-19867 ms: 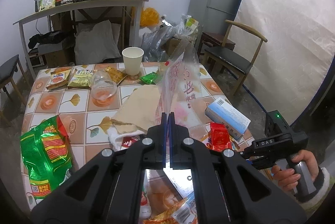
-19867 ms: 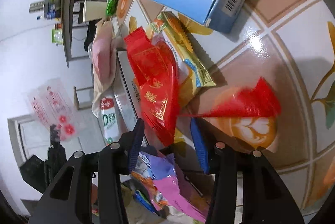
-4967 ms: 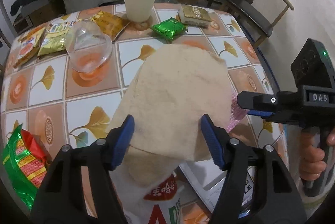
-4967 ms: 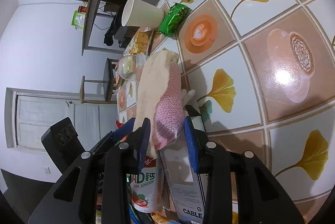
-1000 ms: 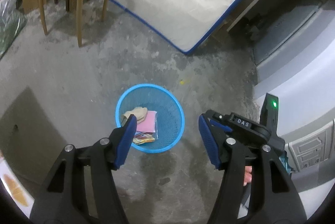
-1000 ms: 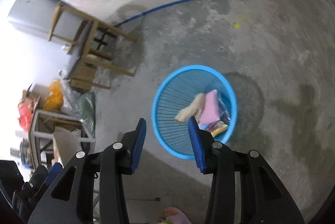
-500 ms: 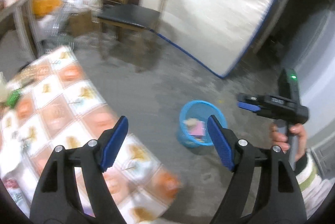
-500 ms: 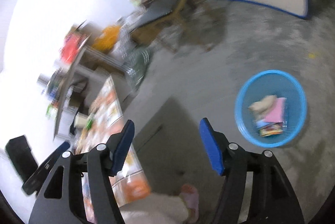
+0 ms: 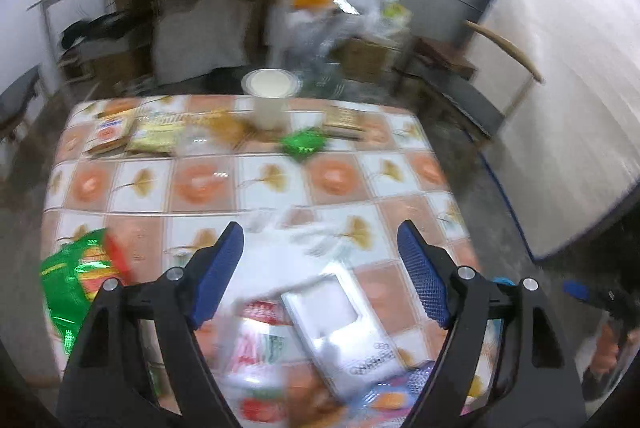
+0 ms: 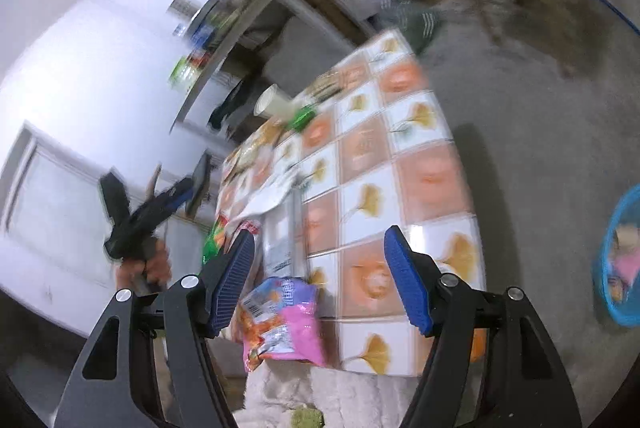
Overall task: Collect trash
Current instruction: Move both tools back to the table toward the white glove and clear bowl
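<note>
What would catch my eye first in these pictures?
The table, with its orange and white tile pattern, fills the middle, littered with wrappers: a green bag at its left edge and a white cup at the far side. Both claws, left and right, gape open and empty, and a blue basket stands on the floor.

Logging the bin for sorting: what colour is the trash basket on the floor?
Bright blue; the round plastic trash basket shows best in the right wrist view, at the right edge.
</note>
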The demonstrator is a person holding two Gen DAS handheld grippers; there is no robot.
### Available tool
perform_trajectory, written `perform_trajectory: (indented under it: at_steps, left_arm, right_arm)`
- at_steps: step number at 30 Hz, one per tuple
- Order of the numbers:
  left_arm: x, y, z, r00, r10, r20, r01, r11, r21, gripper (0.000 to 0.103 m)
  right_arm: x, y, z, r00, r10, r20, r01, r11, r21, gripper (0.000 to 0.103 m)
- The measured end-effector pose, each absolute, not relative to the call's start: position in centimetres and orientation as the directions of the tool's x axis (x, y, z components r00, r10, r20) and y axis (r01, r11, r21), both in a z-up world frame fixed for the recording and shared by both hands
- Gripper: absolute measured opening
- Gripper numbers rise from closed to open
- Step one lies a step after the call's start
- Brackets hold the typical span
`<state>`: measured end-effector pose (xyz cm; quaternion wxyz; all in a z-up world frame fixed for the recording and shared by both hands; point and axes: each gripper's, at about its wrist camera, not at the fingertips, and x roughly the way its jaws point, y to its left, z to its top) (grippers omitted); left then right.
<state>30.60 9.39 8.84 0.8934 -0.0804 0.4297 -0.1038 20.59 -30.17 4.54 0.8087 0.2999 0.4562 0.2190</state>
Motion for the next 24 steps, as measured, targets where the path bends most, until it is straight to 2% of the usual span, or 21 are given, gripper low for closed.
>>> perform_trajectory:
  at_steps: [4, 9, 18, 24]
  left_arm:
    - [32.9, 14.8, 7.6, 0.59, -0.23, -0.774, 0.016, 0.962, -0.273, 0.077]
    - [36.2, 18.3, 5.7, 0.546, -0.233, -0.805, -0.055, 0.948, -0.312, 0.077]
    - [42.7, 18.7, 2.3, 0.505, -0.203, -0.839, -0.052, 0.963, -0.264, 0.077]
    - [45.3, 18.9, 0.7, 0.489, -0.203, -0.849, -0.015, 0.971, -0.24, 0.077]
  right_arm:
    - [22.8, -23.5, 5.9, 0.425, 0.668, -0.611, -0.25, 0.736, 0.63, 0.066]
    - [24.8, -14.6, 7.2, 0.351, 0.659, -0.665, -0.494, 0.734, 0.466, 0.066]
    - [27.6, -1.9, 3.9, 0.317, 0.467, -0.825, -0.759, 0.647, 0.075, 0.066]
    - [28.9, 2.2, 0.4, 0.324, 0.361, -0.874, -0.832, 0.549, -0.082, 0.066]
